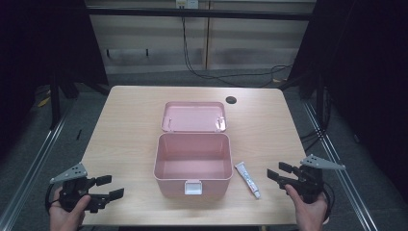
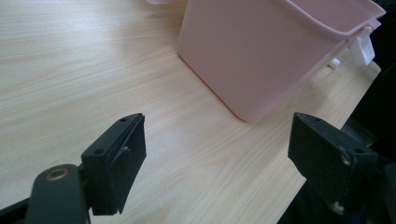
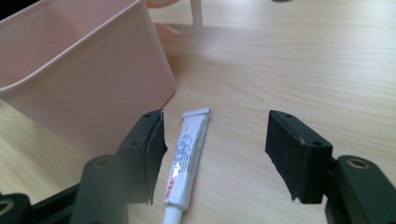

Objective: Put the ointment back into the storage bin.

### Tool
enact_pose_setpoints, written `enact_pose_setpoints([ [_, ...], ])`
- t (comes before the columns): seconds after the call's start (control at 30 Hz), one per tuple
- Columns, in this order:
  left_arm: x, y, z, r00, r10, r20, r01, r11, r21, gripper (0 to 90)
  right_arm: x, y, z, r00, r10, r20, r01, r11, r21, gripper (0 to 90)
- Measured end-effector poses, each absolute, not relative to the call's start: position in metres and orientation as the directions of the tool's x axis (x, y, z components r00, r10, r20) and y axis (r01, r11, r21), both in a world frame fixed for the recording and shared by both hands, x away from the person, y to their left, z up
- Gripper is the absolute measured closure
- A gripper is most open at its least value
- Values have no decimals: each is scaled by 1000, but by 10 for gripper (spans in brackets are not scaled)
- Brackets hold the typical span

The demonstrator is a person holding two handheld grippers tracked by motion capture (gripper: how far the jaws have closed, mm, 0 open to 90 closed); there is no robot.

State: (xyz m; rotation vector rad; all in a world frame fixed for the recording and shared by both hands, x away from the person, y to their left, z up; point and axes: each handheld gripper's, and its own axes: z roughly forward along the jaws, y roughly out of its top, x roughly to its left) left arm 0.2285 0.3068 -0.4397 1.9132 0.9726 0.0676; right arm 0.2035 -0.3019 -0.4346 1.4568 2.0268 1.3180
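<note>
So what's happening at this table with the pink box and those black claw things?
A person sits at a wooden table, holding a claw tool in each hand. An open pink box stands in the middle, nothing visible inside it, its lid lying flat behind it. A small white tube lies on the table right of the box. The right claw is open and lined up around the tube without touching it. The left claw is open, holding nothing.
</note>
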Motion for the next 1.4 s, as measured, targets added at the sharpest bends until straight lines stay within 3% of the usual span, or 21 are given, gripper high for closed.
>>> enact_pose_setpoints([
  [0.23,229,307,-440,677,655,-335,600,-229,767,191,211,-292,-424,-462,853,245,647,135,751,367],
  [0.3,229,307,-441,673,659,-336,604,-227,764,192,215,-289,-419,-473,836,276,684,152,713,420],
  [0.6,229,308,-442,662,671,-334,610,-222,761,192,232,-272,-405,-521,818,244,718,265,644,446],
  [0.87,229,308,-443,660,673,-333,611,-223,760,198,258,-263,-398,-551,773,315,767,320,556,355],
  [1.4,229,308,-441,671,663,-332,604,-230,763,198,274,-228,-425,-594,774,220,789,507,346,575],
])
